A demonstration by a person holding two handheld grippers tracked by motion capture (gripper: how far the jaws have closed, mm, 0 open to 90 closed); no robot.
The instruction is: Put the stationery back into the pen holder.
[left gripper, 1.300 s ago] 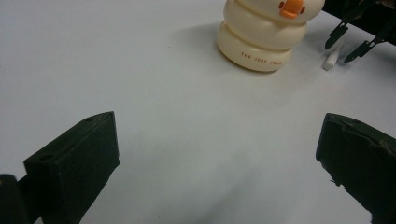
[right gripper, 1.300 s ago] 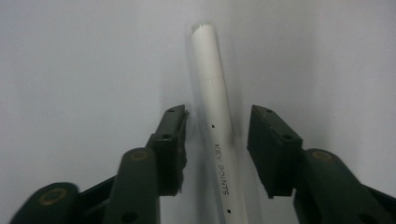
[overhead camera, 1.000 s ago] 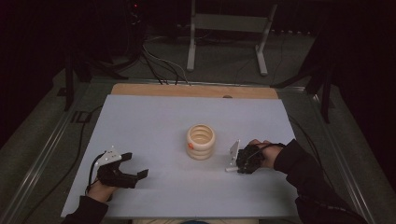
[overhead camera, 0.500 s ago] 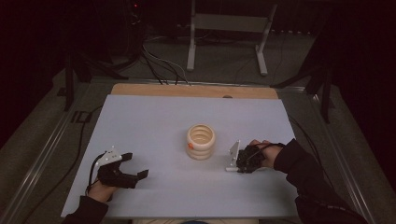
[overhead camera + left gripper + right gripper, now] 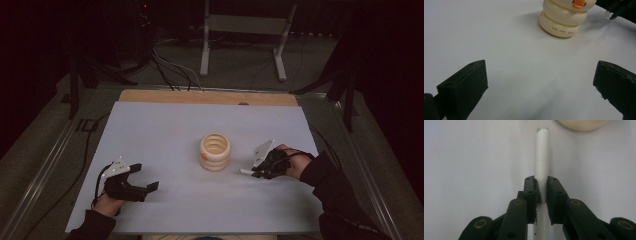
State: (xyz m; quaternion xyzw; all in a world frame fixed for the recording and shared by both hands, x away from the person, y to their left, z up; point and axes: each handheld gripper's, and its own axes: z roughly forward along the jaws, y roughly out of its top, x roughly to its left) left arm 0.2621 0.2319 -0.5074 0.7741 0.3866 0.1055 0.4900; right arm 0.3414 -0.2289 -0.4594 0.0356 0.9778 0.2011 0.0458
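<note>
A cream ribbed holder (image 5: 215, 152) is standing mid-bench, its base reading "THE JUST" in orange, the rest blurring. The right tongs (image 5: 541, 192) are clenching a white pen (image 5: 541, 157) beside it; the left tongs (image 5: 541, 82) are gaping near the bench's front-left corner.

High view above table (image 5: 165, 125); 2 close gripper views sharing cream holder (image 5: 564, 17).

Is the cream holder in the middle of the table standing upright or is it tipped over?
Upright. The cream holder stands on its base on the white table, its round open mouth facing up in the high view.
</note>
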